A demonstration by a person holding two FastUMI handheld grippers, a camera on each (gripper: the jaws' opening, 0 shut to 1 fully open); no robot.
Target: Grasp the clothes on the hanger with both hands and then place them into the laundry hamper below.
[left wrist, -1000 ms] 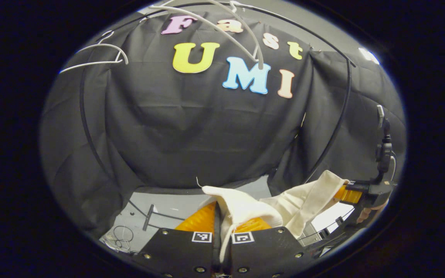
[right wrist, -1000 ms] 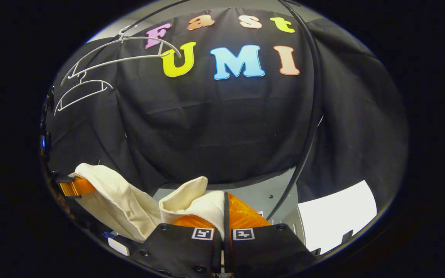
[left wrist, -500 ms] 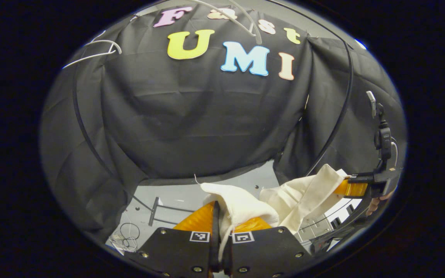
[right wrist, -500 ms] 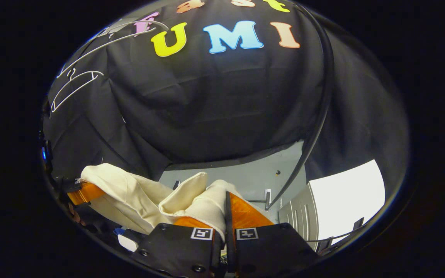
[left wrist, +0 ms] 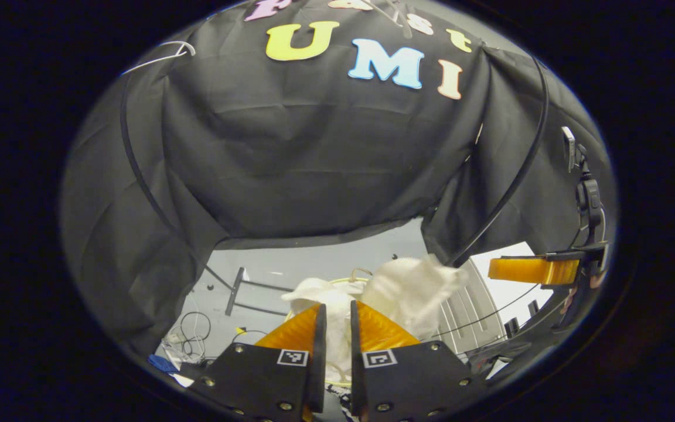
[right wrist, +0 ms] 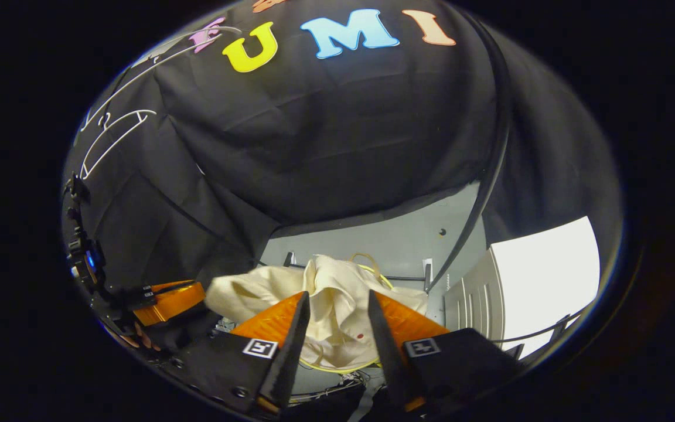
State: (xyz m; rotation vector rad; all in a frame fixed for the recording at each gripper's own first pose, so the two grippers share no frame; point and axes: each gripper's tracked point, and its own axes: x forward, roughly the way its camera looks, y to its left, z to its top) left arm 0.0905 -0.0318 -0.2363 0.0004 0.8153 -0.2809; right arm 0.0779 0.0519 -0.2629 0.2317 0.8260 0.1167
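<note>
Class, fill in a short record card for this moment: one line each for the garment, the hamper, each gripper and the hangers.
garment: cream cloth lying crumpled below, free of both grippers
hamper: yellow rim partly visible around the cloth
left gripper: open, fingers apart above the cloth
right gripper: open, wide gap, nothing held
hangers: white hangers bare against the black cloth wall

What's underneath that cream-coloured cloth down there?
The cream garment lies over a hamper, of which a thin yellow rim shows below it. Whatever is inside the hamper is covered.
</note>
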